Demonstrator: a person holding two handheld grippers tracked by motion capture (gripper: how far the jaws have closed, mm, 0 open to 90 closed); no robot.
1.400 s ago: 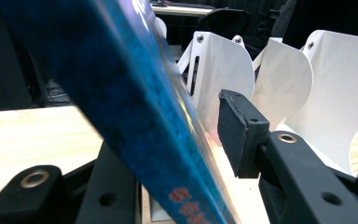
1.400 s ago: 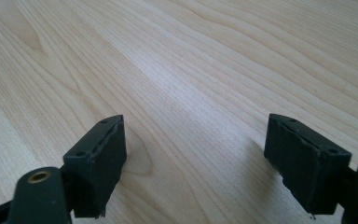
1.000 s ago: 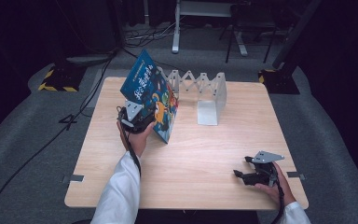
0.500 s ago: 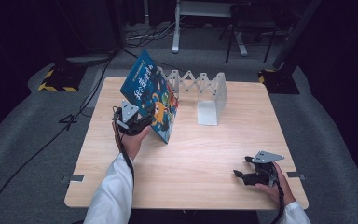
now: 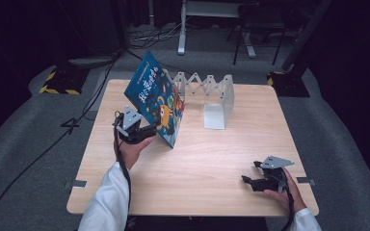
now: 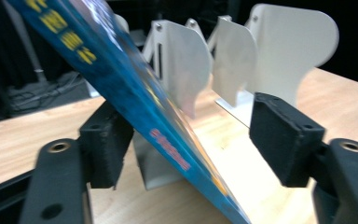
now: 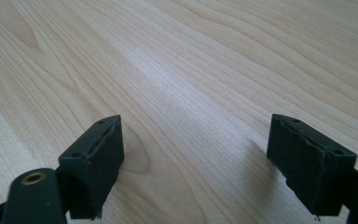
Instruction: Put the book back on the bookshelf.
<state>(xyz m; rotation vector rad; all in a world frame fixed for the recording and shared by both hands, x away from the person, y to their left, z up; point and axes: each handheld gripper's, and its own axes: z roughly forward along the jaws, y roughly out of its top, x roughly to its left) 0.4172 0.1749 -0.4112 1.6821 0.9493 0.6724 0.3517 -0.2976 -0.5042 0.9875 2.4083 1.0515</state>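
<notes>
A blue picture book (image 5: 156,103) stands tilted on the wooden table (image 5: 212,159), its top leaning away from the white folding book rack (image 5: 207,89). My left gripper (image 5: 149,130) is at the book's lower left edge. In the left gripper view the book (image 6: 135,93) runs slantwise between the jaws of the left gripper (image 6: 191,135). These jaws have just been opening: the right pad stands well off the cover, and the left pad is close behind it. My right gripper (image 5: 248,180) rests open near the table's front right, and the right gripper (image 7: 200,158) has nothing between its jaws.
The rack's white plates (image 6: 270,51) stand just beyond the book. Bare wood (image 7: 191,70) lies ahead of the right gripper. Cables and a yellow-black striped base (image 5: 60,82) lie on the grey floor behind the table's left side.
The left gripper's jaws have widened around the book, and the hand has drawn slightly left. The book keeps its tilt. The right hand has not moved.
</notes>
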